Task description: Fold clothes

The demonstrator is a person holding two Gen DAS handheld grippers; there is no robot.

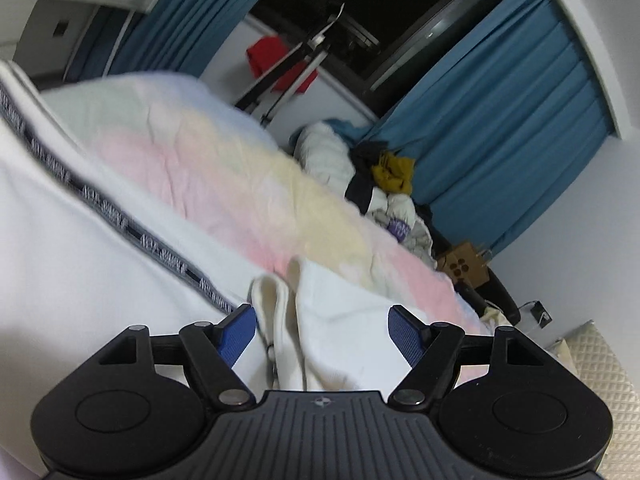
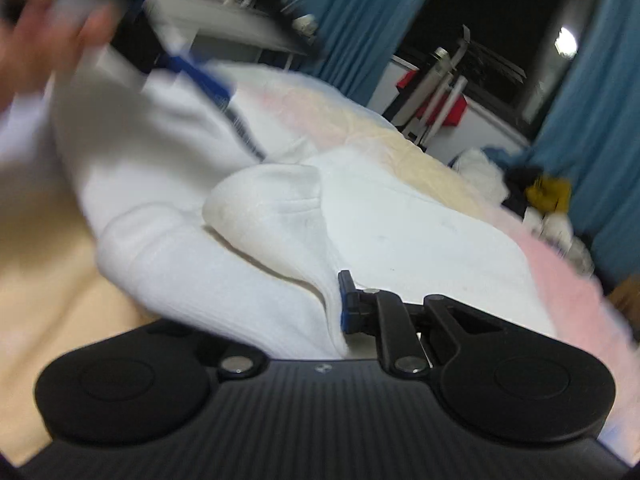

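A white garment [image 1: 80,248] with a dark patterned stripe [image 1: 120,220] lies on the pastel bed sheet [image 1: 224,160]. My left gripper [image 1: 322,330] is open; a folded white edge of the garment [image 1: 320,320] lies between its blue pads [image 1: 236,332]. In the right wrist view my right gripper [image 2: 334,308] is shut on the white ribbed cuff [image 2: 240,280] of the garment [image 2: 400,220]. The left gripper shows blurred at upper left there [image 2: 200,76], over the striped part.
A pile of unfolded clothes [image 1: 380,184] lies at the far end of the bed, with a mustard piece [image 1: 394,172]. Blue curtains [image 1: 520,120], a dark window, a metal stand [image 1: 288,76] and a red item [image 1: 268,56] are behind. A cardboard box [image 1: 464,266] is on the floor.
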